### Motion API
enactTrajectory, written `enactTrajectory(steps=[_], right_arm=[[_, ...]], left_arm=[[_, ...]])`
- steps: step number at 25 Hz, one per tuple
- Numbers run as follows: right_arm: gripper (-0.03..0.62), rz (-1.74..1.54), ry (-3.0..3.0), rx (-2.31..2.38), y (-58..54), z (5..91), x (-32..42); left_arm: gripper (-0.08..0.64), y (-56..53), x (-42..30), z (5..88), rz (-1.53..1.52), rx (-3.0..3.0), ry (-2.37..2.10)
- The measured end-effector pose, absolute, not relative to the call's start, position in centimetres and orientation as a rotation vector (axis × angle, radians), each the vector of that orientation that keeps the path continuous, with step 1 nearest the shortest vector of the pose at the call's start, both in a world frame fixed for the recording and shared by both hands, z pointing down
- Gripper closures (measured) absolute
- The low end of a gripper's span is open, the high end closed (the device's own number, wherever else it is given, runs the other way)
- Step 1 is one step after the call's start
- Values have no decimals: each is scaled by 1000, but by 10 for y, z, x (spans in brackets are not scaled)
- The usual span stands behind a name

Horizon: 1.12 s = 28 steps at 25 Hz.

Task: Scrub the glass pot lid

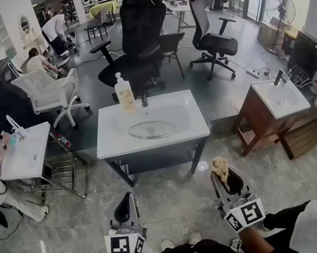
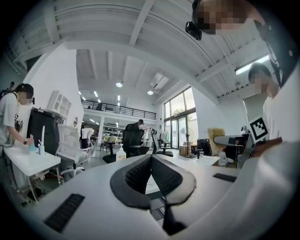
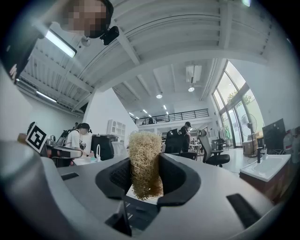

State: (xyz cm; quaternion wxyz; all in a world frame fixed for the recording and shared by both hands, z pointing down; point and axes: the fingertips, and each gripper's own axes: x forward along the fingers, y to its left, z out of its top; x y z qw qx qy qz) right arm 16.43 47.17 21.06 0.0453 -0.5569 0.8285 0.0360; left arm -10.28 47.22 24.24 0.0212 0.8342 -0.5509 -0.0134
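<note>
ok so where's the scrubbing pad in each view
Head view: scrubbing pad lower right of centre, at the tip of the right gripper.
Left gripper view: small tan tuft at the right.
Right gripper view: centre, clamped between the jaws.
Shared landmark: the black high-backed office chair.

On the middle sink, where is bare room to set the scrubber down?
The sink top is bare on its left flat, in front of the soap bottle, and on its right flat beside the basin. The basin holds the glass pot lid. The back edge is crowded by the bottle and faucet.
</note>
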Motion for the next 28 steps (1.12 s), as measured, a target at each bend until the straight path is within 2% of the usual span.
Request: enactTrajectory(steps=[14, 28], right_arm=[[440, 110, 2503, -1703, 476, 207, 151], [440, 74, 2446, -1749, 482, 216, 117]], left_arm=[[535, 475, -112, 241, -48, 2603, -1679], [535, 473, -152, 257, -41, 2638, -1580]])
